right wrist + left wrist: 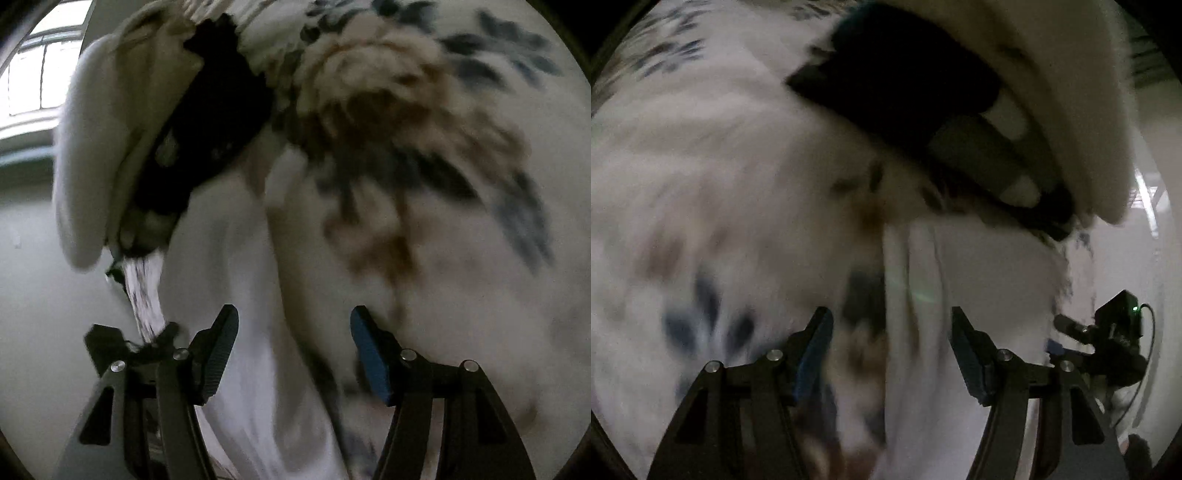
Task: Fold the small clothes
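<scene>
Everything is motion-blurred. In the left wrist view my left gripper (pixel 891 334) stands open over a plain white garment (pixel 979 266) with long folds. Nothing is pinched between its pads. My right gripper (pixel 293 332) is open too in the right wrist view, above the same kind of white cloth (pixel 255 369). Its fingers hold nothing. A heap of clothes lies beyond both grippers, with a black piece (pixel 905 70) (pixel 218 122) under a cream piece (pixel 1071 92) (pixel 96 155).
The surface underneath is white fabric printed with blue leaves (pixel 687 325) and a brown flower (pixel 391 122). A black device with a green light (pixel 1119 325) sits at the right edge. A printed strip (pixel 144 295) hangs from the heap. A window (pixel 40 74) shows at upper left.
</scene>
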`<state>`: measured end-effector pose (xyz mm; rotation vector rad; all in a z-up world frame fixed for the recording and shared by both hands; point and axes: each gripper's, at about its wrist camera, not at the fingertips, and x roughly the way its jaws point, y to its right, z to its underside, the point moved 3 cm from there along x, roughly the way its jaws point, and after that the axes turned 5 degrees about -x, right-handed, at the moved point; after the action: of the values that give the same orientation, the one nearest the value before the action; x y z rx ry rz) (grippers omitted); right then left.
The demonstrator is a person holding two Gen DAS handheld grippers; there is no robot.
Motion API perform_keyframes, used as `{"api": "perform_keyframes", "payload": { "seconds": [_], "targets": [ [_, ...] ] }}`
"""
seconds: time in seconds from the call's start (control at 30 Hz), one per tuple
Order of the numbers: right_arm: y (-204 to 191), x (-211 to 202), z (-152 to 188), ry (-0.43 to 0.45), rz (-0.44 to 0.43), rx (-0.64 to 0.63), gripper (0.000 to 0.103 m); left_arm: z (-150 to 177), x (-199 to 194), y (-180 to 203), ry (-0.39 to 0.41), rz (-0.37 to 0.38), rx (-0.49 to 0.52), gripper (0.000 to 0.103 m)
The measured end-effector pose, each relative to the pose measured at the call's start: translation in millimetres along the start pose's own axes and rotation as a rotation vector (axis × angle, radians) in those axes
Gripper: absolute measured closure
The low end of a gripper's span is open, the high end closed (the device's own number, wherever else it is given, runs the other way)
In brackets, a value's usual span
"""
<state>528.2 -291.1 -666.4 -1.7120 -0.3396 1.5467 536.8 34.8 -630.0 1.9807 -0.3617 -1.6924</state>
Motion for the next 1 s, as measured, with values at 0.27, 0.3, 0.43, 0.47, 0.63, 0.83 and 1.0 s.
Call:
{"api": "perform_keyframes", "payload": {
  "seconds": [0.27, 0.3, 0.43, 0.47, 0.63, 0.83, 1.0],
  "targets": [
    [-15.3, 12.2, -19.7, 0.021, -0.075, -0.055, 0.049, -24.6, 5.9, 26.6, 0.061, -0.001, 0.106, 0.097],
    [-19.7, 11.9, -17.2, 0.016, -0.074, -0.072, 0.074, -23.1, 5.3, 29.8, 0.06, 0.001, 0.119, 0.097],
    [-39.4, 8.5, -11.1, 0.037, -0.044, -0.126, 0.097, -16.6, -12.0, 37.3, 0.102, 0.012, 0.152, 0.097],
    [-44.7, 4.7, -8.1, 0.046, -0.047, -0.139, 0.098, -13.5, -22.1, 37.2, 0.122, 0.016, 0.148, 0.097],
    [-78.7, -23.3, 24.6, 0.086, -0.093, -0.218, 0.099, 0.7, -61.6, 41.5, 0.169, 0.073, 0.16, 0.097],
    [-96.6, -55.8, 71.0, 0.09, -0.134, -0.271, 0.099, 41.2, -118.5, 45.0, 0.198, 0.123, 0.175, 0.097],
    [-86.3, -83.4, 149.7, 0.037, -0.105, -0.319, 0.099, 98.4, -145.7, 31.6, 0.163, 0.121, 0.153, 0.097]
  ]
}}
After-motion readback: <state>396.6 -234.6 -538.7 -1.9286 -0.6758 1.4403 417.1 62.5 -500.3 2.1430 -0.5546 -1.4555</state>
